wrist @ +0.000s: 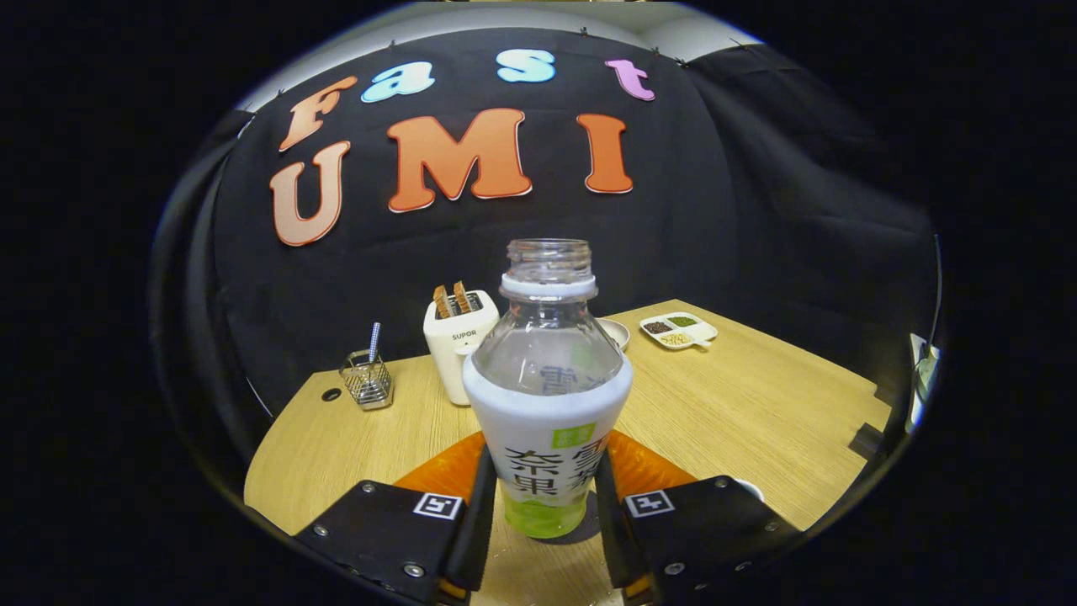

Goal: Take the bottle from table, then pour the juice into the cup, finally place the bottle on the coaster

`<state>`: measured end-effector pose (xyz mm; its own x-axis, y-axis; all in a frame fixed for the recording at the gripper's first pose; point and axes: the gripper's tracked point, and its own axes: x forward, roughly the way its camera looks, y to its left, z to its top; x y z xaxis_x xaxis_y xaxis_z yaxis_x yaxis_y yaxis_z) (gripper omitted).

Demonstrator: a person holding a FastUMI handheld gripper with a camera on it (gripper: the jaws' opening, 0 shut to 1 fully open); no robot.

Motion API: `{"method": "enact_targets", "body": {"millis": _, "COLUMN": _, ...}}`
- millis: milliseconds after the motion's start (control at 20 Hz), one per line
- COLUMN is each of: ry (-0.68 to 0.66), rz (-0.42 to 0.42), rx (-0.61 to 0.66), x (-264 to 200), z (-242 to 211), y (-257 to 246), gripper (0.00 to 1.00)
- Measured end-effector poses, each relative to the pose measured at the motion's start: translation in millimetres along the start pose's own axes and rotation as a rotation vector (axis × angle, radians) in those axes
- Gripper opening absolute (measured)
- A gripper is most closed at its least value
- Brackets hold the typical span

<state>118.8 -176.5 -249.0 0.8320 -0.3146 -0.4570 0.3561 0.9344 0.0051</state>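
Bottle (547,396) upright, uncapped, clamped between both fingers of tool (543,513), above a dark coaster (589,526) on bench (740,412). Little green juice left at base. Risk: narrow low grip; bottle may slip or tilt on release and topple.

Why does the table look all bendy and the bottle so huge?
In the gripper view the fisheye lens curves the table edges; the bottle looms large because it sits close, gripped between the gripper jaws, which press its sides; the toaster beyond stays sharp, and the bottle casts a small dark shadow at its base.
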Motion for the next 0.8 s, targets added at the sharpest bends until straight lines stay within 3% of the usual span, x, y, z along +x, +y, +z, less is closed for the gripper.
{"method": "enact_targets", "body": {"millis": 300, "ry": 0.080, "rz": -0.063, "rx": -0.168, "x": 32, "z": -42, "y": -3, "gripper": 0.58}}
{"method": "enact_targets", "body": {"millis": 500, "ry": 0.090, "rz": -0.054, "rx": -0.140, "x": 36, "z": -52, "y": 0, "gripper": 0.60}}
{"method": "enact_targets", "body": {"millis": 800, "ry": 0.082, "rz": -0.036, "rx": -0.036, "x": 30, "z": -60, "y": -2, "gripper": 0.70}}
